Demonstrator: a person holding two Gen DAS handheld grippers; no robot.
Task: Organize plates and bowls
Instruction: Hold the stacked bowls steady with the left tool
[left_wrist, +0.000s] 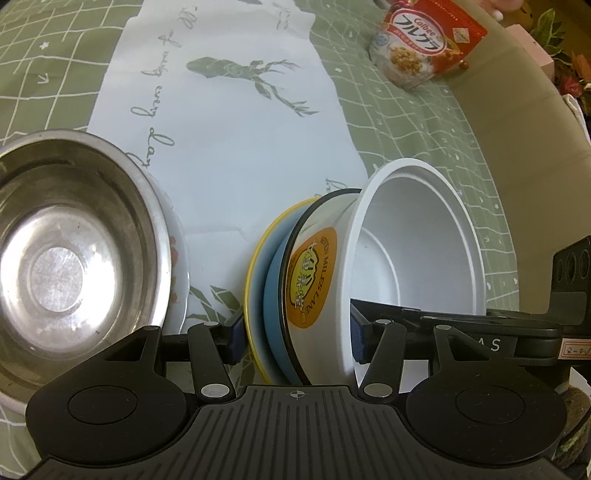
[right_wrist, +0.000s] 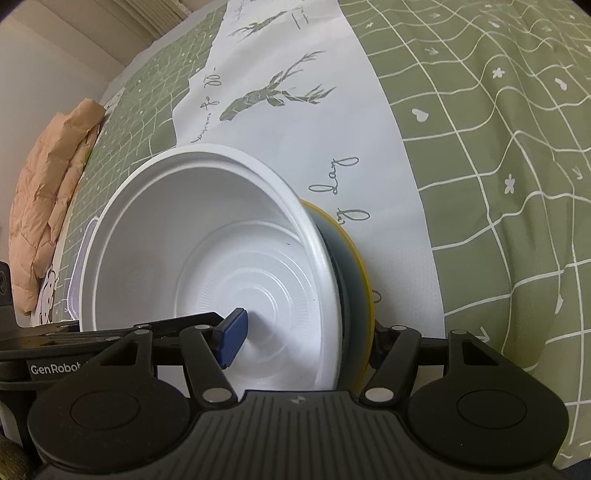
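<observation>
While both cameras looked down at the same tilted stack of dishes, each caught things the other missed.

Steel bowl (left_wrist: 70, 258): far left of the left wrist view only, nested in a white floral dish (left_wrist: 177, 258) on the cloth; absent from the right wrist view.

Left gripper (left_wrist: 297, 341): clamped across the whole stack, one blue pad against the yellow plate, the other against the white bowl's rim; jaws part-way open around it.

Yellow plate (left_wrist: 255, 291): leftmost of the stack, standing on edge; in the right wrist view only a thin yellow rim showed behind the bowl.

Blue dish (left_wrist: 273, 306): sandwiched just right of the yellow plate.

Black-rimmed bowl (left_wrist: 314, 273): next in the stack, with an orange label reading "MILES LANE"; the label was hidden from the right wrist view.

White bowl (left_wrist: 417, 240): rightmost, on its side, mouth facing right.

Right gripper (right_wrist: 303, 339): held the same stack, its blue pad (right_wrist: 231, 338) inside the white bowl's floor, the other finger behind the yellow rim; jaws partly open on the stack.

Cereal bag (left_wrist: 428, 44): far right, left wrist view only.

Peach jacket (right_wrist: 48, 206): far left edge, right wrist view only.

Deer-print cloth (right_wrist: 295, 122): under everything, on the green checked cover (right_wrist: 498, 184).
</observation>
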